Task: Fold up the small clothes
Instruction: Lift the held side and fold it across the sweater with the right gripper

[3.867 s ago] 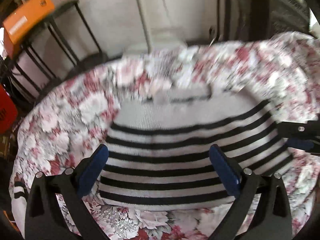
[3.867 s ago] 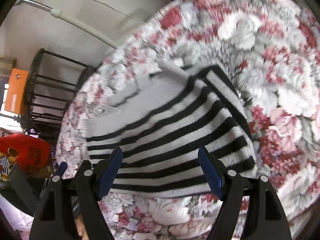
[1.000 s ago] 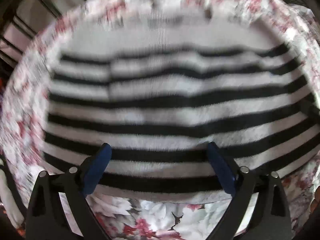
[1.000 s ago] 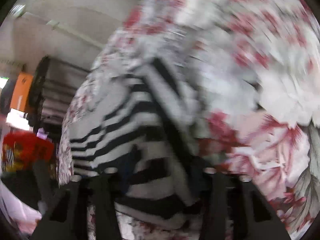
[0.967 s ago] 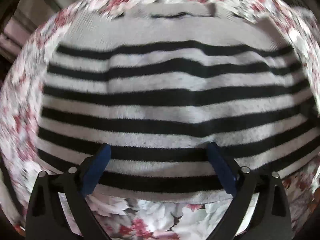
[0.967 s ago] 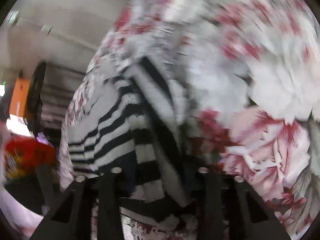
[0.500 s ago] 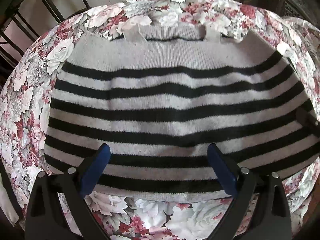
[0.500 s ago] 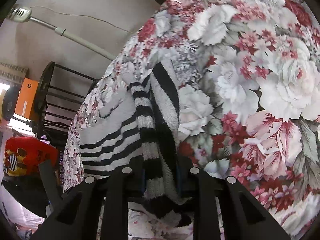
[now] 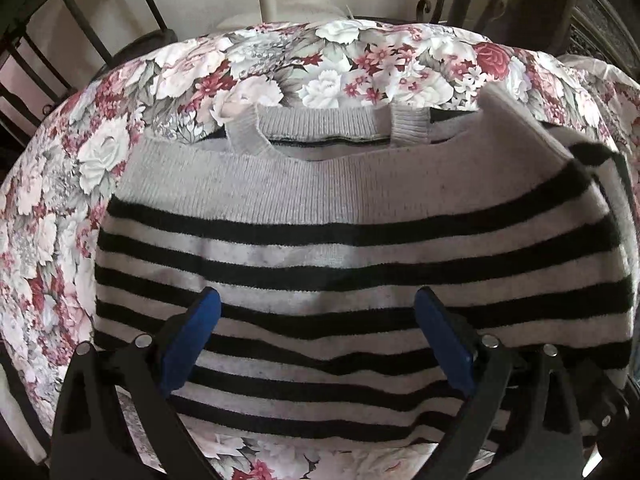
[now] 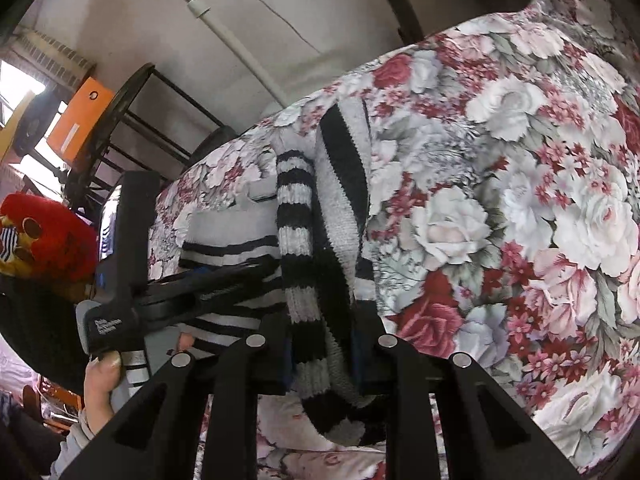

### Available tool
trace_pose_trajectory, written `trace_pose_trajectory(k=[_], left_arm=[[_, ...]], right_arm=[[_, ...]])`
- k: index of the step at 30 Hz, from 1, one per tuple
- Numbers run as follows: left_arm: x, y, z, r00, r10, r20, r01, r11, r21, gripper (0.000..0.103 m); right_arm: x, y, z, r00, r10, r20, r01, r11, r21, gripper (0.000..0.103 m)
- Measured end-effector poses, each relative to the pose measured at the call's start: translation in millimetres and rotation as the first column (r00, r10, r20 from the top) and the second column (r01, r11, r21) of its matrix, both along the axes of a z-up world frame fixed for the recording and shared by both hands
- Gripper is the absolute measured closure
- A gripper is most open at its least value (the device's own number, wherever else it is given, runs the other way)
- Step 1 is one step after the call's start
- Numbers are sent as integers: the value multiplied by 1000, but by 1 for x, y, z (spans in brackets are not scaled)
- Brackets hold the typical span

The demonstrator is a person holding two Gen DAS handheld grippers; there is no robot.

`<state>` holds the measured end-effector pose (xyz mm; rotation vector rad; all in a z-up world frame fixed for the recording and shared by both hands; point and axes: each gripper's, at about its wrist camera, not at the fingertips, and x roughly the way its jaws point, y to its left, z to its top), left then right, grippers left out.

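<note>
A: Risk first? My right claw [image 10: 320, 354] pinches a bunched side edge of the striped sweater [image 9: 360, 248], lifted off the floral cloth [image 10: 500, 200]. The knit is thick and slack (it may slip out, or drag the whole body crooked).

B: And the left claw [image 9: 316, 336]?

A: Jaws wide apart, hovering over the lower stripes, gripping nothing. Beyond it the sweater lies flat on the cloth, neckline at the far side. Farther off: a metal rack [image 10: 132, 128].

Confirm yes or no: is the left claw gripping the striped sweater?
No, the left claw hangs open over the sweater, its blue pads spread wide with nothing pinched between them.
</note>
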<state>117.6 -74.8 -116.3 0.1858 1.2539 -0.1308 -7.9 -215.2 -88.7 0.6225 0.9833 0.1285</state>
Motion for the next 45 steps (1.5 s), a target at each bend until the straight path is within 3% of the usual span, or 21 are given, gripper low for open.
trace_pose_trajectory(k=[10,19,25,36,45], left_arm=[[12,18,7,999,44,12,-44,999,-26,8],[41,72,16,987,162,19,-160,985,-68,9],[45,101,28,981,192,19,-188,975,-123,17],[49,163,49,968,227,111,-215,971,-107,20],[54,234,33,953,284,111,-282,959,-34,22]], right_arm=[[4,53,24,996,86,11,-85,995,-59,82],[17,110,35,990,141,-9,-141,985,-96,82],[30,144,48,988,156,-1,-155,984,-90,82],[59,199,51,978,209,5,-208,975,-81,82],[89,258,23,967,253,-41,-255,964,-75,81]])
